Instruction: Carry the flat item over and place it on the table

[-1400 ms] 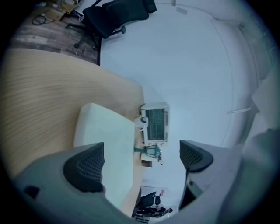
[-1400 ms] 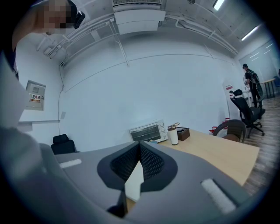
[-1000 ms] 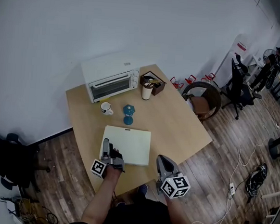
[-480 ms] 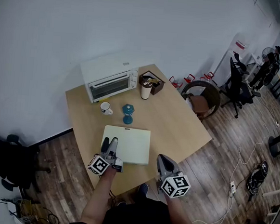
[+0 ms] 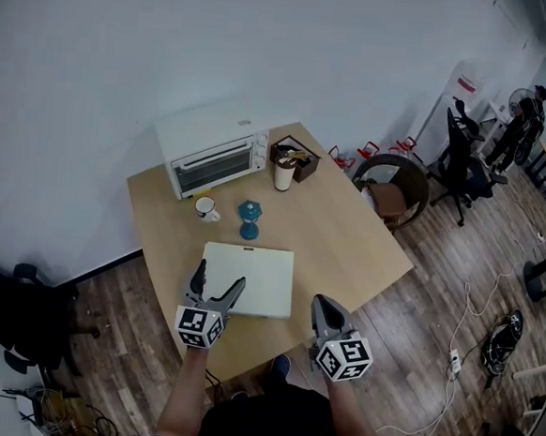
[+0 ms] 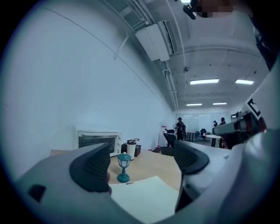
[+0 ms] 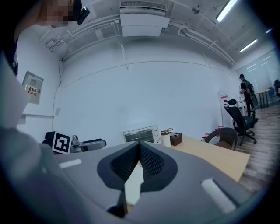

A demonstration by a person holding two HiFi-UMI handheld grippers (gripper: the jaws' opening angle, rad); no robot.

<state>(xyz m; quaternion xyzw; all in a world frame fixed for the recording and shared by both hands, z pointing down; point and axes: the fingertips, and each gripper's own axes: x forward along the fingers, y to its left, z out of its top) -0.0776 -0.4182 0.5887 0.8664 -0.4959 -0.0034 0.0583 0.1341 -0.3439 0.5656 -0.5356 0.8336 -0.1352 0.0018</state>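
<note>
A pale, smooth rectangular board [image 5: 247, 278] with rounded corners lies flat on the light wooden surface [image 5: 347, 237], close to its front edge. The left gripper [image 5: 218, 281] hangs over the board's near left corner. Its dark ribbed fingers [image 6: 94, 168] are spread apart with nothing between them, though they have just been narrowing a little. A second ago that gripper stood on edge and lower; it has since rolled flat and risen, while the board has not shifted. The right gripper [image 5: 321, 306] sits just off the near right corner, its fingers pressed together at the tips. Farther back stand a teal lantern [image 5: 249, 222], a white mug [image 5: 207, 211], a tall cup [image 5: 285, 176], a dark box [image 5: 298, 158] and a white toaster oven [image 5: 212, 156].
</note>
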